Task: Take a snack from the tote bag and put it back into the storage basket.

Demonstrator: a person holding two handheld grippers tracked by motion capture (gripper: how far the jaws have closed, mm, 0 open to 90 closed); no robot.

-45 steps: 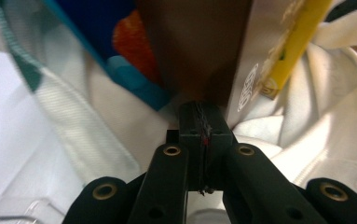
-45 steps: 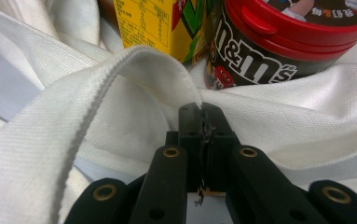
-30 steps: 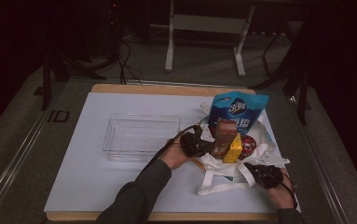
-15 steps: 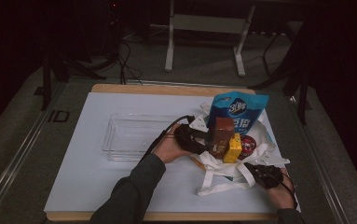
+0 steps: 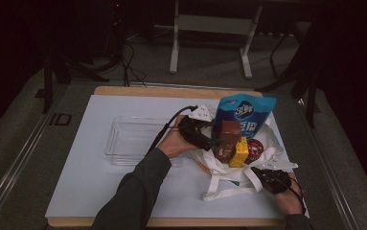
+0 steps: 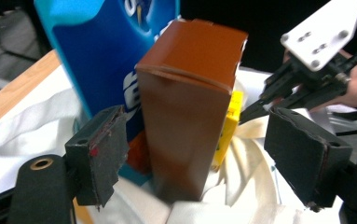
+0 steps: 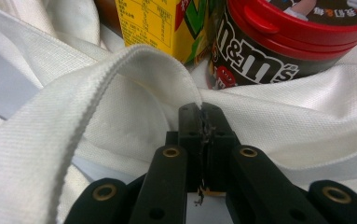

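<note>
A white cloth bag [image 5: 229, 179] lies open on the table's right side. In it stand a blue snack pouch [image 5: 246, 112], a brown box [image 5: 227, 139], a yellow box [image 5: 240, 152] and a red-lidded M&M's tub [image 5: 255, 148]. My left gripper [image 5: 209, 140] has just been opening. In the left gripper view the brown box [image 6: 190, 102] stands upright between its jaws [image 6: 199, 130], and the pads [image 6: 106, 140] are clear of it. My right gripper [image 5: 262, 175] is shut on the bag's cloth at the base of a strap [image 7: 97, 93], close below the M&M's tub [image 7: 278, 46].
A clear plastic tray [image 5: 128, 139] sits left of the bag on the white mat. The mat's wooden edge [image 5: 171, 91] runs along the back. Beyond the table are dark floor, cables and a metal stand [image 5: 210, 24].
The left gripper's jaws have spread off the brown box, and the hand has lifted and drawn slightly back. The box stays standing in the bag. The right gripper has kept still.
</note>
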